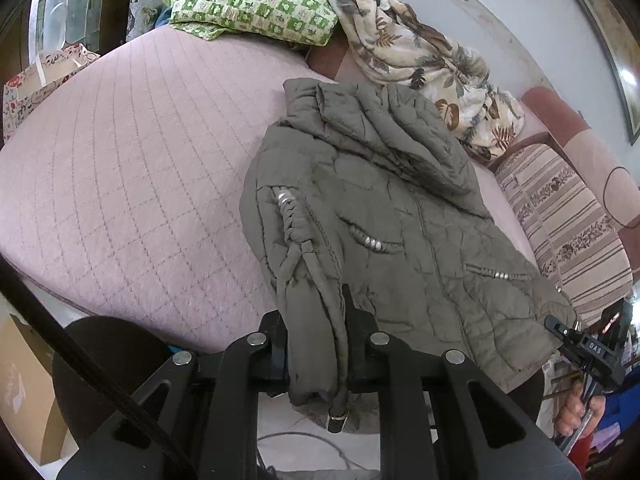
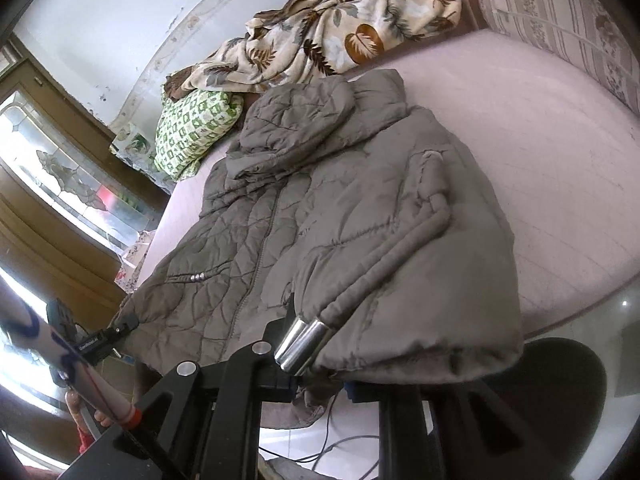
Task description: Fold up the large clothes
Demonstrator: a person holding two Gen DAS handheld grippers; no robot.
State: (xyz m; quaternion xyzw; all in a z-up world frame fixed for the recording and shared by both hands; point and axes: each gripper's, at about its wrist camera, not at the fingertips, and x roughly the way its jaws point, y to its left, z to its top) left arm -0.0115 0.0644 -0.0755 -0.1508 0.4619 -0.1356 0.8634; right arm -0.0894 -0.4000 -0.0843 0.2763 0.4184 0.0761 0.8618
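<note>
A grey-green quilted hooded jacket [image 1: 384, 216] lies front up on the pink quilted bed [image 1: 120, 160], hood toward the pillows. My left gripper [image 1: 316, 344] is shut on the jacket's bottom hem and a drawstring at the near left corner. My right gripper [image 2: 320, 344] is shut on the jacket's [image 2: 320, 200] other bottom corner, where a folded sleeve and two metal cord ends [image 2: 302, 344] lie over the fingers. Each gripper shows in the other's view, at the hem: the right one [image 1: 580, 344], the left one [image 2: 100, 340].
A green checked pillow [image 1: 256, 0] and a leaf-print blanket [image 1: 420, 52] lie at the head of the bed. A striped cushion [image 1: 568, 224] lines the right side. A cardboard box [image 1: 24, 392] and a dark round stool [image 1: 108, 368] stand on the floor.
</note>
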